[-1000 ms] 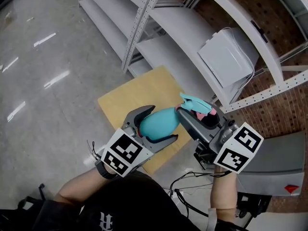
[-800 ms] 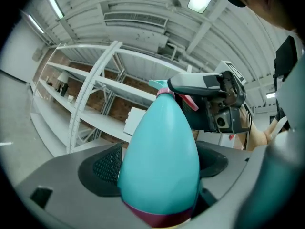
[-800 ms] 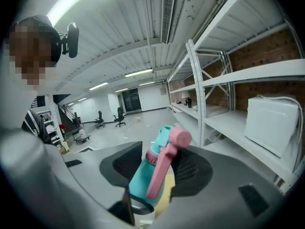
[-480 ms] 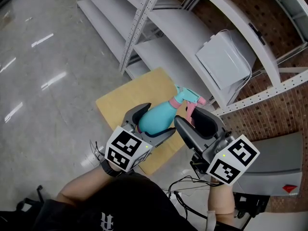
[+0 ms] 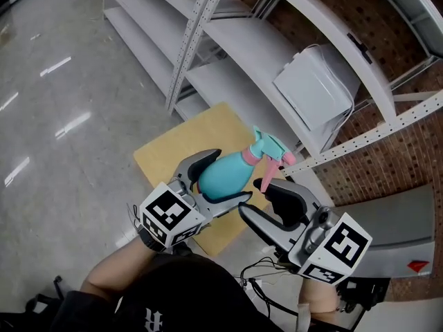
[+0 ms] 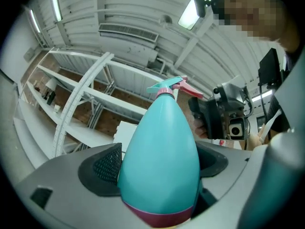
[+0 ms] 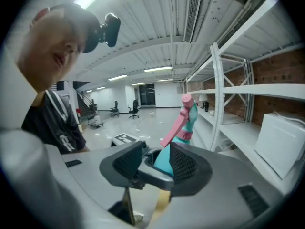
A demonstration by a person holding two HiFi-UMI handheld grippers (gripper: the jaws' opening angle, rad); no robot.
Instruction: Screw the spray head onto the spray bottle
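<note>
My left gripper (image 5: 227, 176) is shut on the belly of the teal spray bottle (image 5: 223, 178), which lies tilted with its neck toward the shelving. The teal spray head (image 5: 268, 149) with its pink trigger sits on the bottle's neck above a pink collar. In the left gripper view the bottle (image 6: 159, 151) fills the space between the pads, and the spray head (image 6: 172, 86) shows at its tip. My right gripper (image 5: 257, 198) stands open just right of the bottle, its jaws having opened within the last second, with nothing between them. The right gripper view shows the spray head (image 7: 183, 118) beyond the jaws.
A wooden board (image 5: 176, 147) lies on the shiny grey floor below the bottle. White metal shelving (image 5: 263, 54) rises behind it, with a white box (image 5: 318, 88) on one shelf. Cables (image 5: 270, 272) trail on the floor by my feet. A grey machine (image 5: 405, 234) stands at the right.
The right gripper was on the spray head, let go and drew back toward me, jaws apart. The left gripper lifted the bottle slightly, its neck now pointing further up the picture.
</note>
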